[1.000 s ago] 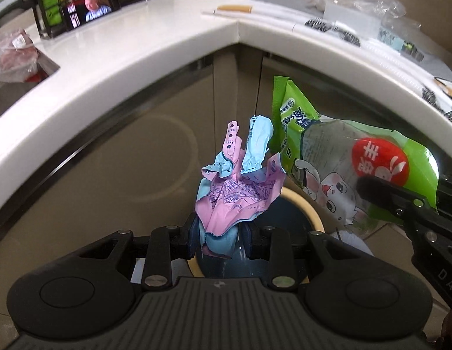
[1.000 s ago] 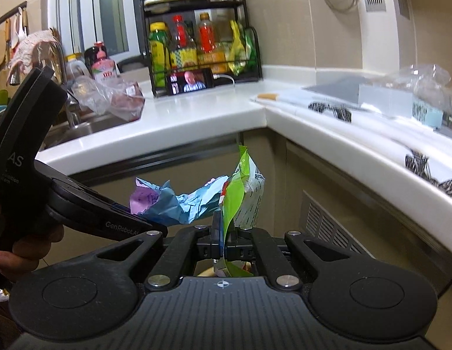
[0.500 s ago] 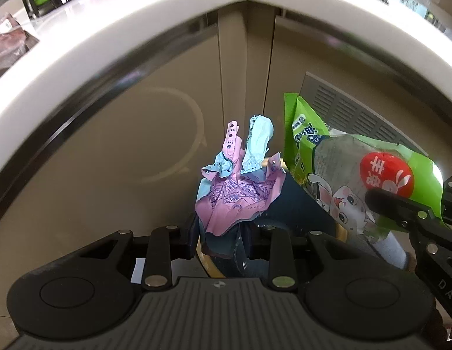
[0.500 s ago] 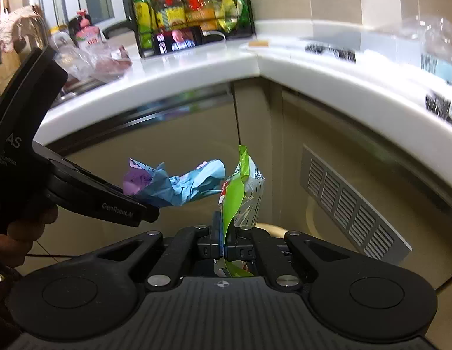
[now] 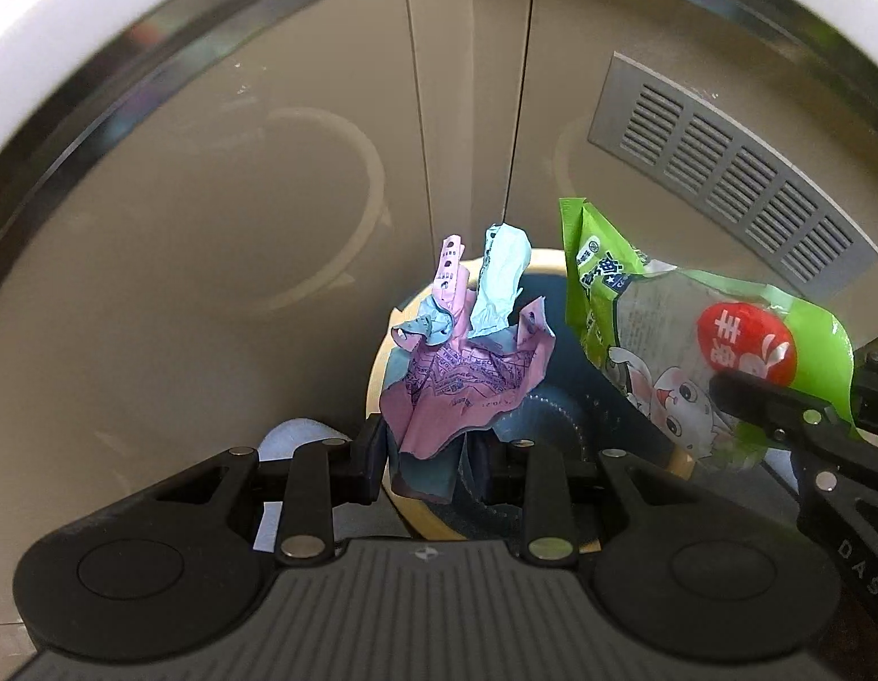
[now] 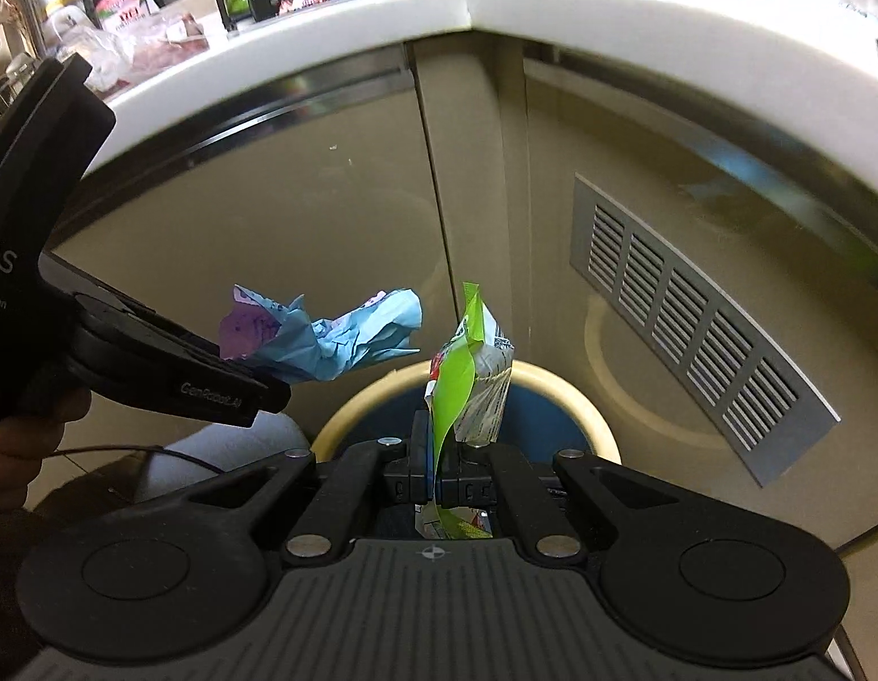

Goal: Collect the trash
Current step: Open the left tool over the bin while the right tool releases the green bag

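Clamping a crumpled wad of pink and blue paper [image 5: 461, 380], the left hand-held gripper [image 5: 427, 454] points steeply down, its two fingers pressed against the wad's lower folds while the rest sticks up beyond the tips. Directly below the paper lies the round opening of a bin [image 5: 376, 391] with a cream rim and a dark blue inside. The right hand-held gripper [image 6: 436, 471] has its fingers drawn tight together on a green snack wrapper [image 6: 467, 380], which stands edge-on above the pads, with a scrap hanging below them. In the left wrist view the same wrapper [image 5: 683, 352] shows its face, with a cartoon rabbit and a red round label, held just to the right of the paper and over the bin's right side. In the right wrist view the paper [image 6: 325, 340] hangs to the left of the wrapper, near it but apart, and the bin [image 6: 575, 397] sits beneath both. A person's fingers [image 6: 36, 425] grip the left tool's handle at the picture's left edge. Behind stand beige cupboard doors [image 6: 325, 215], one with a grey vent grille [image 6: 694, 335], under the white edge of the worktop [image 6: 609, 17], where bottles and bags crowd the far corner.
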A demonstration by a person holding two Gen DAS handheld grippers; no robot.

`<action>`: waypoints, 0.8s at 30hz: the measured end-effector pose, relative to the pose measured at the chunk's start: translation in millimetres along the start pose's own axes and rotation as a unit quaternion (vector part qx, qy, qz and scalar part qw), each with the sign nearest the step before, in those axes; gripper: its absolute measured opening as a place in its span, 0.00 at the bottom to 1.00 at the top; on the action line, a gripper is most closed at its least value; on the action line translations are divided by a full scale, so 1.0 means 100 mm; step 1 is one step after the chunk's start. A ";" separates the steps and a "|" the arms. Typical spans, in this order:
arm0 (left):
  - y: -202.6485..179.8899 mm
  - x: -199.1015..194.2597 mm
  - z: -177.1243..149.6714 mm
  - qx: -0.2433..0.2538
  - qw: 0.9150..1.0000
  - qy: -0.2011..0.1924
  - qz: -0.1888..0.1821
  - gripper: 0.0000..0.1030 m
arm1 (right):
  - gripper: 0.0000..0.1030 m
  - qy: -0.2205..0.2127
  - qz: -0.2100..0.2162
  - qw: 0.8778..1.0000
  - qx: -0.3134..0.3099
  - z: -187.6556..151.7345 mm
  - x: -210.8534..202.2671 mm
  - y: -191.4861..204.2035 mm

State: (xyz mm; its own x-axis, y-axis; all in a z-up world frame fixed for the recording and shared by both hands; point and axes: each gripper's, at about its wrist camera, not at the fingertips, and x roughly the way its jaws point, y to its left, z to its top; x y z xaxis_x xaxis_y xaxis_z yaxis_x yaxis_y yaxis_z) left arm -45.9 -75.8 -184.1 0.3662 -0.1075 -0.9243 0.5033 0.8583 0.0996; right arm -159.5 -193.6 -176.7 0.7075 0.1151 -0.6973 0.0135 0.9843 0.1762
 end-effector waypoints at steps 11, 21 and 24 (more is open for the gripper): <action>-0.06 0.27 0.05 0.016 1.000 0.024 0.009 0.33 | 0.01 0.034 -0.008 0.999 0.005 0.02 0.31 -0.05; -0.12 0.45 0.07 0.022 0.999 0.040 0.010 0.33 | 0.01 0.047 -0.017 0.999 0.015 0.03 0.44 -0.11; -0.11 0.55 0.05 0.026 0.999 0.044 0.012 0.33 | 0.01 0.052 -0.019 0.998 0.019 0.04 0.48 -0.13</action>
State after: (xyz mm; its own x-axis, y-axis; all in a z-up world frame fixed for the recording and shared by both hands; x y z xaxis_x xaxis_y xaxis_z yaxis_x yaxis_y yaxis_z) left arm -27.6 -94.1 -234.0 0.3106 -0.0404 -0.9497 0.5355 0.8329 0.1397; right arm -122.9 -201.3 -210.3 0.6293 0.0926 -0.7716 0.0679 0.9825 0.1733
